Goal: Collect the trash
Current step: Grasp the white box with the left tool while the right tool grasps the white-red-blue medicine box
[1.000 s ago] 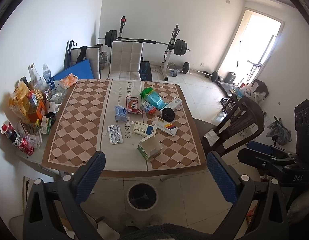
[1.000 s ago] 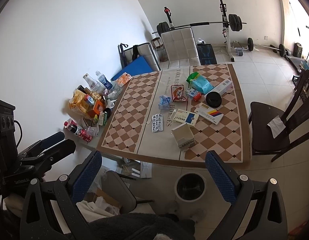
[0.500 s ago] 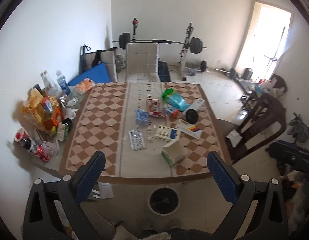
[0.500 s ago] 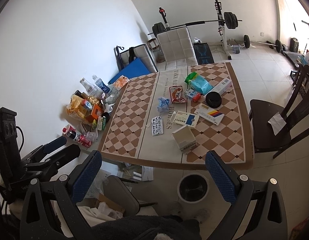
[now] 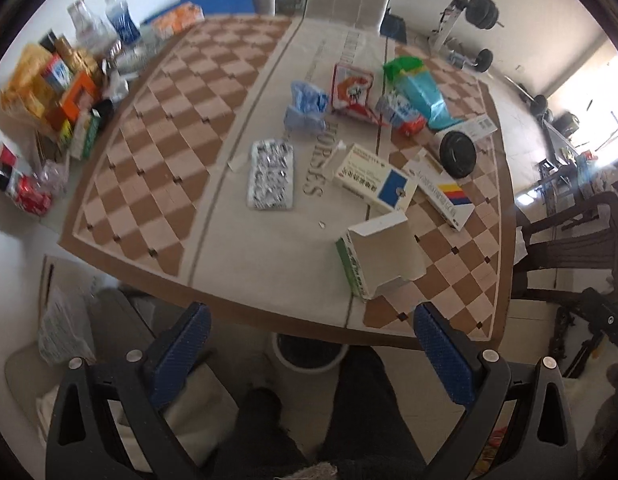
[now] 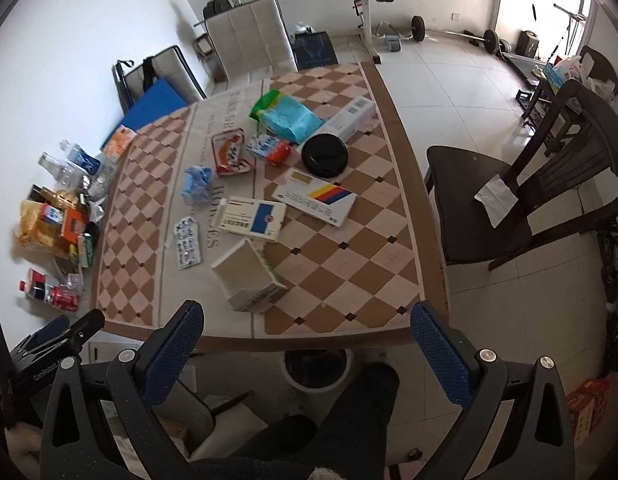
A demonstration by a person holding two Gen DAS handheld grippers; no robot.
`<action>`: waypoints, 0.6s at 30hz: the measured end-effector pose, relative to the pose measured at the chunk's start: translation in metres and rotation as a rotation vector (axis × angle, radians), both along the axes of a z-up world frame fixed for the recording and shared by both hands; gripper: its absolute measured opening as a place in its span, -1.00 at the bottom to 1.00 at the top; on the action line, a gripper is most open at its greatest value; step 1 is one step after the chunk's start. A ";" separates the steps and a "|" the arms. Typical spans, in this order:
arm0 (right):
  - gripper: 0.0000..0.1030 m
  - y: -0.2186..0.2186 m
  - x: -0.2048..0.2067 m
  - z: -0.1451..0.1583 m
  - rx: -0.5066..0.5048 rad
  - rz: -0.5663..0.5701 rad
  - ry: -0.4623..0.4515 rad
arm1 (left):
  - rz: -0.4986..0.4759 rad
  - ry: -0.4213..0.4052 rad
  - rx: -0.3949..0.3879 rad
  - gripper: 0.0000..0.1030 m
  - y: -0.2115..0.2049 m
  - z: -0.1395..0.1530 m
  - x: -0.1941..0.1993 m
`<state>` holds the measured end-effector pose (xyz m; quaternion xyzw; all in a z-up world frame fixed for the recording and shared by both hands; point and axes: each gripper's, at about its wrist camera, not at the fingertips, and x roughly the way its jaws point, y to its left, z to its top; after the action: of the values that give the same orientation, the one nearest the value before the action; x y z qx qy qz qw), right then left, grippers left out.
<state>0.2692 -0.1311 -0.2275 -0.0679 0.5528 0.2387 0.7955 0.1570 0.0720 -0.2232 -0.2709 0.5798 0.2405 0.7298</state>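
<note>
Trash is spread over the table, none collected yet by the look of it. Nearest piece is an empty open box w/ green side, close to the near edge. Farther back: blister pack, white-blue med box, box w/ colour stripes, black lid, blue wrapper, teal bag, red-white packet.

Bin stands on the floor under the near edge, between the person's legs and the table.

Left gripper is spread wide, holding nothing, hovering just off the near table edge; open box lies ahead, slightly right of centre. Right gripper is likewise spread and empty, same edge, w/ the open box ahead and a bit left.

Step, I'd judge: approach, first pick not started. Next move prob. calls for reaching fwd and down over the edge, straddling one box wall w/ the fingers, closing, then carrying it back and down to the bin. Box is light and hollow, so a hard squeeze may crush it.

Snack and bottle pile at far left sits off the mat; can't tell if it counts as trash.
</note>
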 end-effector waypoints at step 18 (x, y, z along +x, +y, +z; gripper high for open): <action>1.00 0.119 0.191 -0.197 -0.341 0.506 0.150 | 0.269 0.346 -0.200 0.93 -0.014 -0.161 0.111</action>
<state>0.4603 -0.0126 -0.4246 -0.3178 0.6075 0.3372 0.6452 0.2681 0.0584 -0.3837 -0.3716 0.6757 0.3197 0.5506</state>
